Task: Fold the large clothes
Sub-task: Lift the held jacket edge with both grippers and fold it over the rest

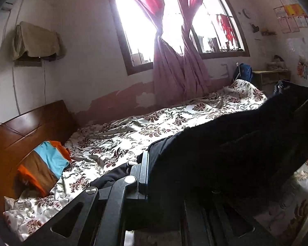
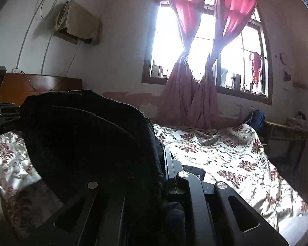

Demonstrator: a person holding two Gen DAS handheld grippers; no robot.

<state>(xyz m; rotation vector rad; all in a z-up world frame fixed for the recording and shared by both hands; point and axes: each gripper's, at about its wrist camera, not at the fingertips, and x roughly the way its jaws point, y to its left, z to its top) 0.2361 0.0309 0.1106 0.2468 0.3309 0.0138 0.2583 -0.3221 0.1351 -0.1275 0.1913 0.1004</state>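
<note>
Sunlight pours through a window (image 1: 174, 20) with pink curtains (image 2: 195, 71) behind a flowery bed (image 1: 117, 135). Both claws, left (image 1: 152, 174) and right (image 2: 160, 164), pinch the big black garment (image 1: 236, 143), which hangs stretched between them above the bed.

one bed (image 1: 133, 135) with a floral cover fills the room. on the bed lie one black garment (image 1: 225, 153) and one striped pillow (image 1: 45, 166). above the bed, one window (image 2: 205, 47) holds two pink curtains (image 2: 186, 94). beyond the bed's foot stand one blue backpack (image 1: 244, 71) and one small table (image 1: 271, 75).
</note>
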